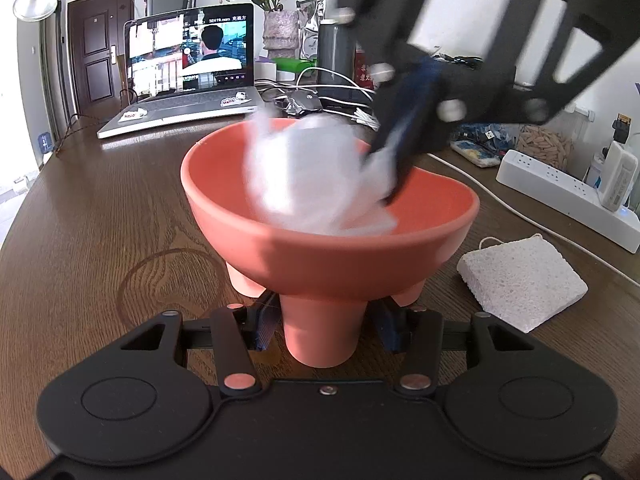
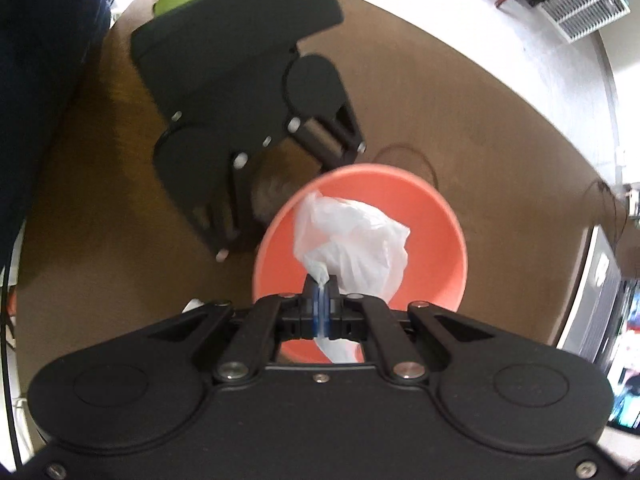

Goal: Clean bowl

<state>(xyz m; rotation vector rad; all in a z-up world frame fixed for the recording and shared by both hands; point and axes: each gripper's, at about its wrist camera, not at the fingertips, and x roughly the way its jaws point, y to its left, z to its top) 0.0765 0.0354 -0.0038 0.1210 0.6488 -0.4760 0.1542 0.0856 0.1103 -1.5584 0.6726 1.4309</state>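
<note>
Wiping step, judged: left gripper [image 1: 326,322] fingers clenched on a leg of the orange bowl [image 1: 332,256] on the tabletop [image 1: 92,216], right gripper [image 2: 321,304] pinching a white tissue [image 2: 352,240] inside it; next, sweep the remaining wall.

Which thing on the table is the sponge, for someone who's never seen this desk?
Find the orange footed bowl mid-table. Just right of its base, before the white power strip, lies the sponge: a white, porous wedge-shaped block with a string loop.
</note>
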